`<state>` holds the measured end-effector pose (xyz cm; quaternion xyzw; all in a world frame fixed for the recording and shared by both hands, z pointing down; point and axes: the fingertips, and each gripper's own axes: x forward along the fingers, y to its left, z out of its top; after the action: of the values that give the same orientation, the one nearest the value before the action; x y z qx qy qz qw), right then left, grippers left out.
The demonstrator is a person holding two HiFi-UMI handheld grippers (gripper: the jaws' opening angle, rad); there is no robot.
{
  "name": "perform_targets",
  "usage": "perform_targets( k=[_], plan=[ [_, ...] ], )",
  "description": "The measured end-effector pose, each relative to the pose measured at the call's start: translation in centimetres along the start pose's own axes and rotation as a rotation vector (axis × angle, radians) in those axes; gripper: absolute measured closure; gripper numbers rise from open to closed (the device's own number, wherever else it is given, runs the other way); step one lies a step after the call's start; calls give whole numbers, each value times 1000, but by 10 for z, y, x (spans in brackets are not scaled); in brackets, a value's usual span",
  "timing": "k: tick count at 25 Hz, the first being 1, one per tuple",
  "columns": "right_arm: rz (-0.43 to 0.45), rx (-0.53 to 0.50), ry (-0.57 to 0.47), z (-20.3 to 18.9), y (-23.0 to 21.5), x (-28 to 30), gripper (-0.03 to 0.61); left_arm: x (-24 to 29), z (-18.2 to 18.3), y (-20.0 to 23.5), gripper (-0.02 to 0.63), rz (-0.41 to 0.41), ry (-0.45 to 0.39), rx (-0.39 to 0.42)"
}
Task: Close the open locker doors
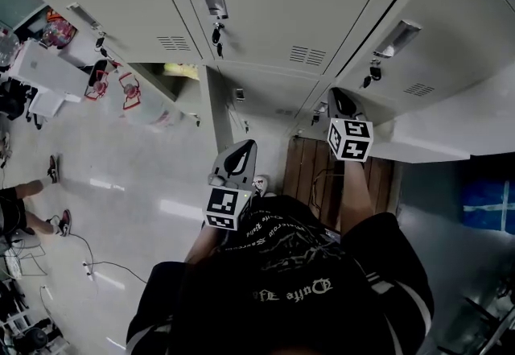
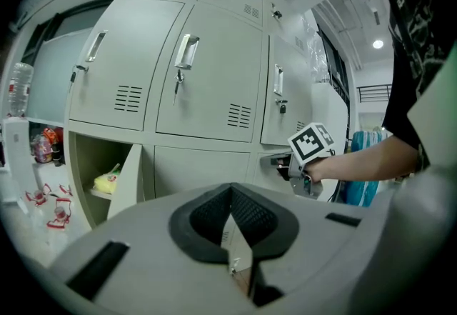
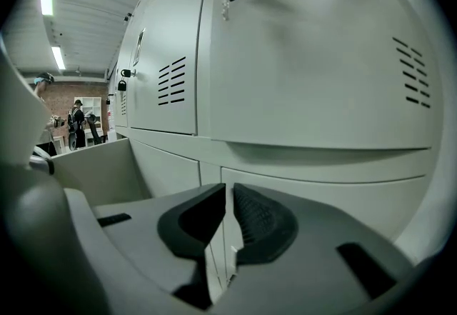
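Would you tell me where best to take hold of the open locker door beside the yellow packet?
Probably the door's free outer edge: it stands out edge-on from the lockers, thin enough for the jaws. Come from in front with the left gripper, which is nearest.

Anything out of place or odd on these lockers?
Yes: at the left, one lower locker door stands ajar while the doors above are shut. A yellow packet shows inside the open compartment.

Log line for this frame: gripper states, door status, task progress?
left gripper: jaws shut, empty | right gripper: jaws barely apart, empty | lower locker door: open | task: unfinished
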<state>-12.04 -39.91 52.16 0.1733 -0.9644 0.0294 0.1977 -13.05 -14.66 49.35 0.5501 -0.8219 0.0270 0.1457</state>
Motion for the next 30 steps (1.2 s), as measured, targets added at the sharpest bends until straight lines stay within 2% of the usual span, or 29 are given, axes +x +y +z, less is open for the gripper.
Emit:
perform_targets(
  k=[4,8,13,16,19,24,29,30],
  plan=[
    [100,-44,19,-2,27,-11,535,-8,1,-6,606,5,-18,-23],
    [296,-97,46,-11,84,-29,483,-24,0,-5,606,42,-48,-64],
    [539,-157,84,-32,169,-59,455,-57,1,8,606,162,-76,-46],
    [654,-194,84,-43,215,-76,446,-83,-9,21,606,250,-88,-106],
    [754,-223,70,-46,254,-90,439,-114,-26,44,606,380,-72,-165],
    [833,-270,47,-42,298,-96,439,-160,-50,64,606,533,-44,-231],
    [788,-301,18,-35,317,-86,444,-183,-66,67,606,595,-43,-270],
    [778,-301,17,-35,318,-85,474,-186,-68,67,606,603,-43,-274]
  ],
)
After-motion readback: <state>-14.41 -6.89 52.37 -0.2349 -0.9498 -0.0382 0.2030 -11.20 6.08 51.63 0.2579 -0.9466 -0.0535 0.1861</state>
